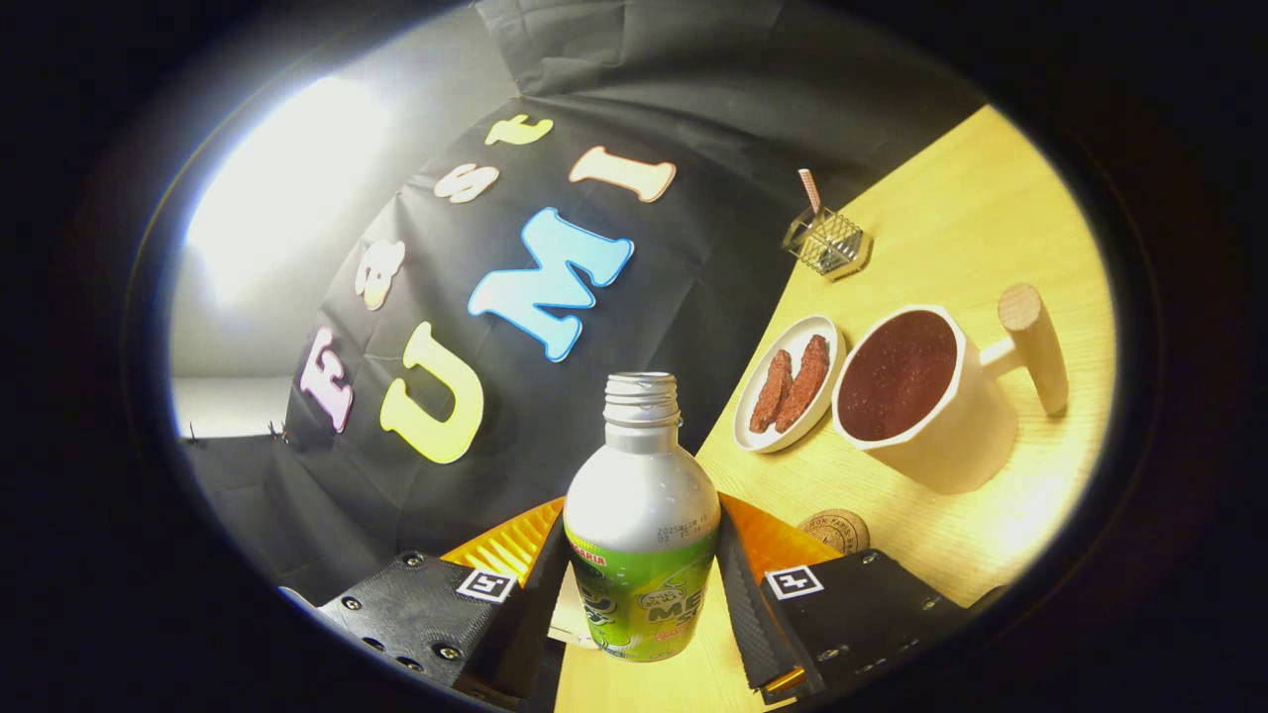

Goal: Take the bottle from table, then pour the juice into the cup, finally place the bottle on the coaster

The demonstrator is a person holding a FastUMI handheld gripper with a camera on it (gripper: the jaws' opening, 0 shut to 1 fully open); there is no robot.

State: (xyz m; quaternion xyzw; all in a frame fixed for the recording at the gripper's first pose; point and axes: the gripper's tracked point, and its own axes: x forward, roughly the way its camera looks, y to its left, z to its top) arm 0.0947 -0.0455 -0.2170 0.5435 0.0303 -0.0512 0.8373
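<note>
Bottle pinched between jaws of gripper, both fingers pressed on lower body, cap off, neck pointed forward along fingers. View rolled, so bottle seems tilted relative to tabletop. Cup seen ahead, to right of bottle, dark contents visible inside. Coaster seen just beside right finger, nearer than cup. Next move judged: lowering onto coaster.
</note>
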